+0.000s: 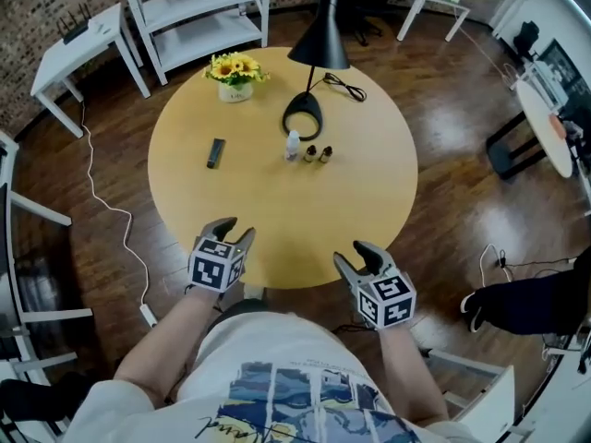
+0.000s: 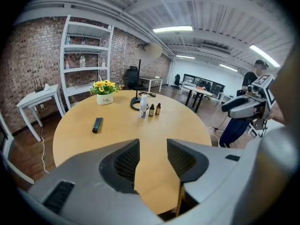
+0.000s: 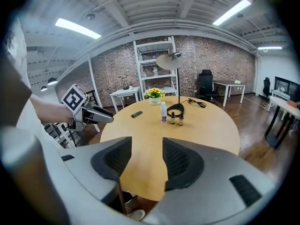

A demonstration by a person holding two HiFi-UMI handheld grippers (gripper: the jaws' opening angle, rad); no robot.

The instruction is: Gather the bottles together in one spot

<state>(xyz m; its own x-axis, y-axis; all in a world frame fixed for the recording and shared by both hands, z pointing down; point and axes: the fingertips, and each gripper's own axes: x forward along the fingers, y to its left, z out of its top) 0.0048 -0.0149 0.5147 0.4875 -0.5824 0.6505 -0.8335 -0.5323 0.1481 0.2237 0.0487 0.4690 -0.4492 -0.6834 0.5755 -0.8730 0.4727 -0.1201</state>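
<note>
A white bottle [image 1: 293, 145] [image 2: 143, 106] [image 3: 163, 111] and two small brown bottles [image 1: 310, 153] [image 1: 325, 154] stand close together past the middle of the round yellow table [image 1: 369, 210], just in front of the lamp base. Both grippers hover over the table's near edge, well short of the bottles. My left gripper [image 1: 235, 231] [image 2: 152, 161] is open with only the tabletop showing between its fingers. My right gripper [image 1: 354, 254] [image 3: 146, 161] is also open and holds nothing. Each gripper shows at the side of the other's view.
A black tube [image 1: 215, 152] lies left of the bottles. A pot of yellow flowers [image 1: 235, 79] and a black lamp [image 1: 317, 44] with its cable stand at the far side. White shelves [image 1: 199, 12] and a small white desk [image 1: 78, 44] stand beyond the table on the wooden floor.
</note>
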